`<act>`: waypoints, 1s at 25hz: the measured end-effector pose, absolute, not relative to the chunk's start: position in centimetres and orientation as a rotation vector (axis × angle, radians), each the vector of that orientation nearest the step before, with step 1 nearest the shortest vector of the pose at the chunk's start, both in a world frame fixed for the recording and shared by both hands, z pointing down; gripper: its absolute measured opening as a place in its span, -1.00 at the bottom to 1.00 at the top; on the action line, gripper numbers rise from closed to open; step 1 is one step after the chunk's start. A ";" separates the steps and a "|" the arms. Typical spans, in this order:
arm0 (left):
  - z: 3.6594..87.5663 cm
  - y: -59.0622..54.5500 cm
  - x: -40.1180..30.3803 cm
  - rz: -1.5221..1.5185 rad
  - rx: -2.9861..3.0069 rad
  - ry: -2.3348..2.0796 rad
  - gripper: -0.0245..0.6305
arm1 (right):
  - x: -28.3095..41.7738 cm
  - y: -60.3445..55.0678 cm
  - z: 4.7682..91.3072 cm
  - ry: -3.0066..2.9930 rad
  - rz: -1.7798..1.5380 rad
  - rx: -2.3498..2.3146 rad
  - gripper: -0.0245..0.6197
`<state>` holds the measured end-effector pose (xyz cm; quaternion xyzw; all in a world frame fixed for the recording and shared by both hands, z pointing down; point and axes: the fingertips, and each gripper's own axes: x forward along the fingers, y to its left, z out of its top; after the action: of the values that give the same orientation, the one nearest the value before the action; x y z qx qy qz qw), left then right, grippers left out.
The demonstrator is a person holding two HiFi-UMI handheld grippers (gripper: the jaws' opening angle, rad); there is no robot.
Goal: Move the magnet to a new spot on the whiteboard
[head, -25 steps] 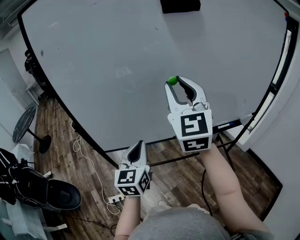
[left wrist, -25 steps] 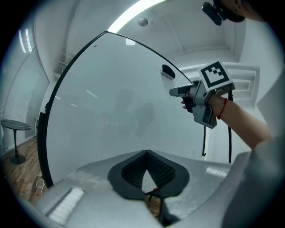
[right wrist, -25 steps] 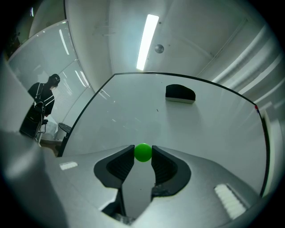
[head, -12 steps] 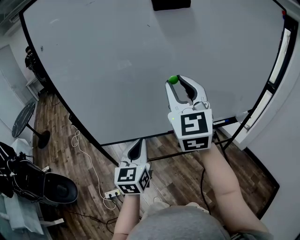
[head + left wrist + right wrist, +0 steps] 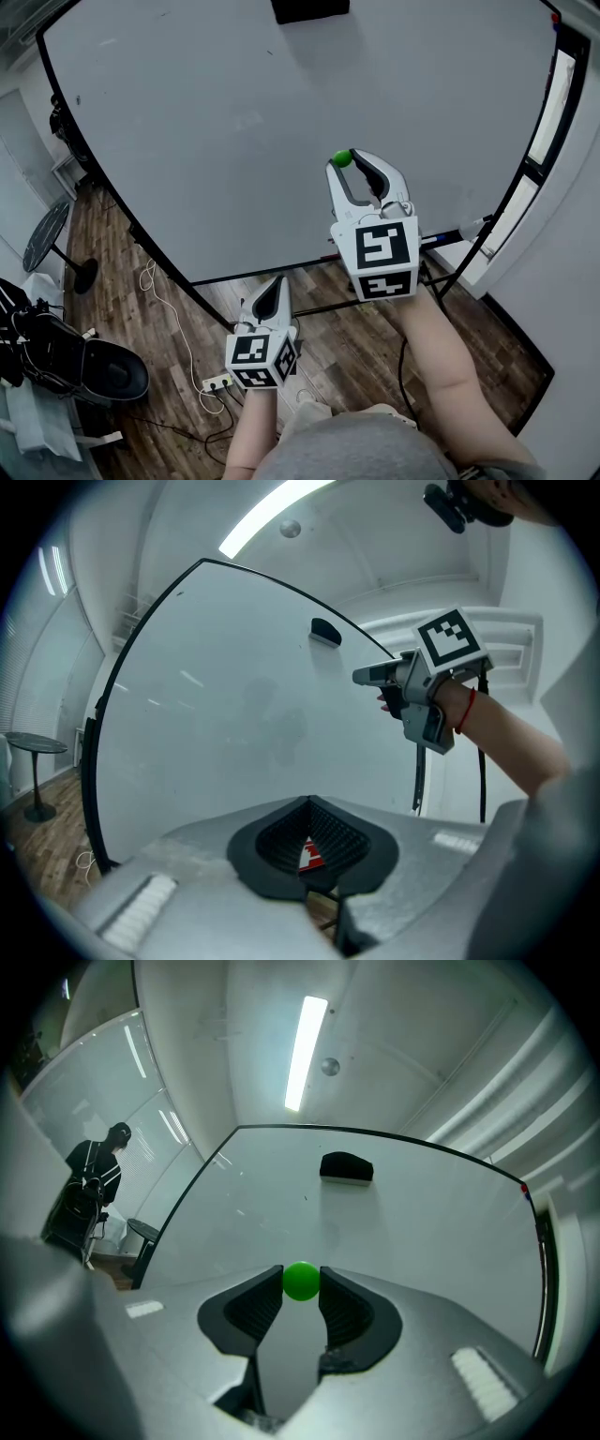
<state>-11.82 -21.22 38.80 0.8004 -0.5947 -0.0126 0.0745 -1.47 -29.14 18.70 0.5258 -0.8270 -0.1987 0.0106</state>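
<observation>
the left gripper point(image 5: 272, 295) hangs low, jaws together and empty; the right gripper point(image 5: 352, 164) pinches the green magnet point(image 5: 343, 158) at the whiteboard's point(image 5: 206, 112) lower middle. apparently mid-carry: next, press it onto a bare spot and release.

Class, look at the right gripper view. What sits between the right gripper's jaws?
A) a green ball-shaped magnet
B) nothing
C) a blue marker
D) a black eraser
A: the green magnet is pinched between the jaw tips of the right gripper.
</observation>
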 end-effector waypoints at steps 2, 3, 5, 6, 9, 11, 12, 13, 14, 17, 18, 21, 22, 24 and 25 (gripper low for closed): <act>38.9 -20.8 -10.8 -0.041 2.395 -1.788 -0.92 | -0.4 -28.8 18.7 -2.583 -0.618 1.638 -0.54; 38.9 -20.7 -10.2 -0.043 2.392 -1.789 -0.92 | 0.1 -28.6 18.7 -2.584 -0.616 1.637 -0.54; 38.9 -20.4 -9.1 -0.048 2.390 -1.787 -0.92 | 1.1 -28.3 18.8 -2.583 -0.617 1.634 -0.54; 38.9 -20.2 -8.5 -0.050 2.391 -1.785 -0.92 | 1.6 -28.3 18.8 -2.582 -0.619 1.633 -0.54; 39.0 -20.0 -7.1 -0.044 2.398 -1.776 -0.92 | 2.8 -28.2 18.9 -2.578 -0.617 1.636 -0.54; 39.1 -20.0 -6.5 -0.034 2.403 -1.768 -0.92 | 3.4 -28.4 18.9 -2.574 -0.611 1.644 -0.54; 39.1 -20.1 -6.3 -0.030 2.405 -1.763 -0.92 | 3.7 -28.5 18.9 -2.570 -0.609 1.649 -0.54; 39.1 -20.2 -6.2 -0.027 2.407 -1.759 -0.92 | 3.9 -28.6 18.9 -2.566 -0.609 1.653 -0.54; 39.1 -20.4 -6.1 -0.026 2.410 -1.755 -0.92 | 4.1 -28.7 18.9 -2.562 -0.609 1.659 -0.54; 38.9 -21.0 -5.7 -0.025 2.422 -1.744 -0.92 | 4.8 -29.1 18.7 -2.548 -0.611 1.680 -0.54; 38.9 -21.3 -5.6 -0.023 2.429 -1.739 -0.92 | 5.1 -29.3 18.7 -2.541 -0.613 1.688 -0.54; 39.0 -22.7 -4.8 -0.020 2.457 -1.715 -0.92 | 6.0 -30.4 19.0 -2.518 -0.617 1.714 -0.54; 39.1 -23.2 -4.6 -0.019 2.466 -1.707 -0.92 | 6.3 -31.0 19.1 -2.513 -0.618 1.721 -0.54; 39.4 -24.6 -4.0 -0.014 2.481 -1.693 -0.92 | 6.8 -32.1 19.1 -2.503 -0.622 1.735 -0.54; 39.5 -25.4 -3.7 -0.010 2.487 -1.685 -0.92 | 7.1 -32.7 19.1 -2.498 -0.624 1.742 -0.54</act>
<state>-3.72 -25.38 39.54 0.8260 -0.5595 -0.0032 0.0687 7.09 -32.74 19.07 0.5603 -0.8035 -0.2007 0.0163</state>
